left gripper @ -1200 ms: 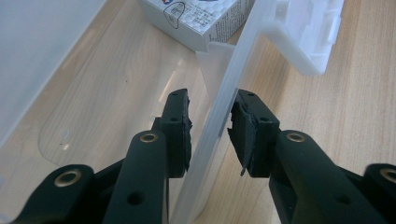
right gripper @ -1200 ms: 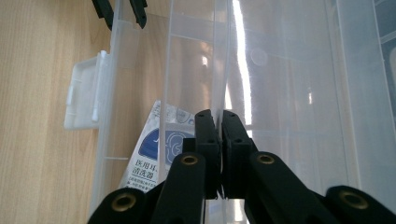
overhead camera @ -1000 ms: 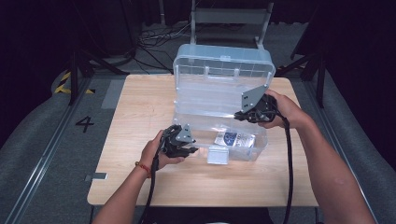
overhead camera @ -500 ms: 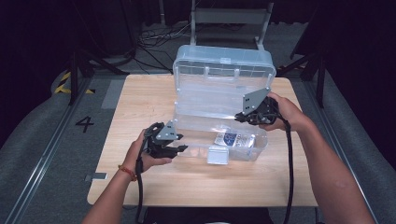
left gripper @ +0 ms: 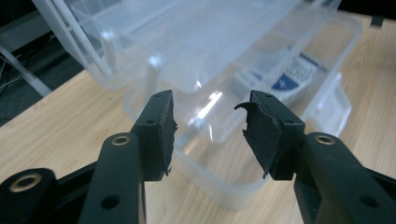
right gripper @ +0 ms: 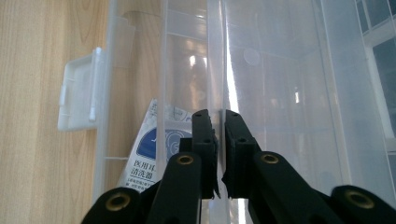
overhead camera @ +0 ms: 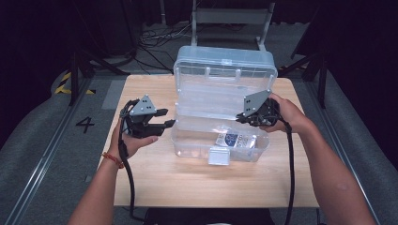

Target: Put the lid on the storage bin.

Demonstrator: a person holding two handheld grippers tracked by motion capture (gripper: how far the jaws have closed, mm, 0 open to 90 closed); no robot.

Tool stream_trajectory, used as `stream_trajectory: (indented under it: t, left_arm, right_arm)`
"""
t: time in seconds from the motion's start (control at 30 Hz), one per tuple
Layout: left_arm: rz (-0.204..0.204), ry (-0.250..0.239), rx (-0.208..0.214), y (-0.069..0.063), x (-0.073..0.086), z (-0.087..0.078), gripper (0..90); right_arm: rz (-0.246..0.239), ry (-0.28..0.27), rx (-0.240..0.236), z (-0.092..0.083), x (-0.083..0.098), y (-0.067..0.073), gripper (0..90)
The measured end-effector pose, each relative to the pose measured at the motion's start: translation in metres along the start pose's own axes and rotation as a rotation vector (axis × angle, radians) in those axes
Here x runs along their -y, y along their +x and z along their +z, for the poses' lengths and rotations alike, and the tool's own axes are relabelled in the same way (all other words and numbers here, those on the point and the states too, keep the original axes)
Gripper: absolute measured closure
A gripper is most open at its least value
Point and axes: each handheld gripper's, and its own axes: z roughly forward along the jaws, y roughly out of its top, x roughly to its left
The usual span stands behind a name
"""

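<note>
High view: a clear plastic storage box stands open at the middle of the wooden table, its lid raised at the far side and a white latch tab at its near wall. A white packet with a blue label lies inside the box, toward its right end.

A second ago the left gripper sat low by the box's near left part; it has since lifted and drawn off to the left, and its jaws have just been opening. In the left gripper view nothing lies between the pads, so it is empty and clear of the box.

The right gripper has not moved. In the right gripper view its jaws are pinched on a thin clear wall of the box, which looks like steadying.

My reading: the left gripper has finished placing or releasing something, and closing the lid probably comes next.
</note>
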Motion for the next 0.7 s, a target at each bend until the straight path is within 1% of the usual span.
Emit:
stream_trajectory:
  t: [0.1,0.13,0.17,0.2,0.23,0.27,0.3,0.33,0.37,0.4,0.43,0.47,0.5,0.53,0.57,0.6,0.67,0.7]
  left_arm:
    - [-0.017,-0.026,0.017,0.004,-0.008,0.004,53.5]
    - [-0.018,-0.032,0.018,0.005,-0.011,0.005,54.7]
    - [-0.011,-0.042,0.030,0.006,-0.013,0.007,60.1]
    - [-0.021,-0.053,0.033,0.008,-0.016,0.009,63.2]
    - [-0.025,-0.058,0.025,0.010,-0.019,0.010,64.8]
    - [-0.025,-0.058,0.025,0.010,-0.019,0.010,68.8]
    - [-0.033,-0.064,0.026,0.013,-0.024,0.012,68.8]
    - [-0.033,-0.063,0.021,0.015,-0.027,0.014,73.4]
    - [-0.039,-0.064,0.006,0.016,-0.029,0.015,75.0]
    - [-0.030,-0.067,-0.015,0.019,-0.035,0.018,79.4]
    - [-0.030,-0.067,-0.015,0.019,-0.035,0.018,80.5]
    - [-0.031,-0.069,-0.026,0.020,-0.038,0.019,82.6]
    - [-0.024,-0.064,-0.043,0.022,-0.041,0.021,82.6]
    - [-0.018,-0.063,-0.046,0.024,-0.044,0.023,85.0]
    - [-0.013,-0.055,-0.052,0.025,-0.047,0.025,86.0]
    - [-0.009,-0.049,-0.067,0.025,-0.048,0.028,88.0]
    - [-0.001,-0.034,-0.070,0.028,-0.052,0.032,89.2]
    - [0.004,-0.028,-0.086,0.029,-0.054,0.034,89.3]
  right_arm:
    - [0.008,0.001,0.001,0.000,0.000,0.000,85.2]
    - [0.001,0.000,0.003,0.000,0.000,0.000,85.1]
    - [0.000,0.002,0.008,0.000,-0.001,0.000,85.1]
    - [0.000,0.004,0.008,0.000,-0.001,0.001,85.0]
    - [0.001,0.000,0.013,0.001,-0.001,0.000,84.9]
    - [0.001,0.000,0.013,0.001,-0.001,0.000,84.9]
    - [0.010,0.001,0.010,0.000,0.000,0.001,84.8]
    - [0.010,-0.002,0.010,0.000,0.000,0.001,84.8]
    - [0.011,-0.004,0.014,0.000,0.000,0.002,84.8]
    - [0.006,0.004,0.022,0.000,0.000,0.003,84.9]
    - [0.006,0.004,0.022,0.000,0.000,0.003,84.9]
    - [0.004,0.002,0.026,0.000,0.000,0.003,84.7]
    - [0.004,0.002,0.026,0.000,0.000,0.003,84.7]
    - [0.009,-0.001,0.028,0.000,0.001,0.003,84.7]
    - [0.007,-0.005,0.027,0.000,0.001,0.003,84.6]
    - [0.010,-0.009,0.030,0.000,0.002,0.003,84.4]
    - [0.007,-0.017,0.033,0.000,0.003,0.003,84.3]
    - [0.004,-0.018,0.037,0.000,0.003,0.003,84.1]
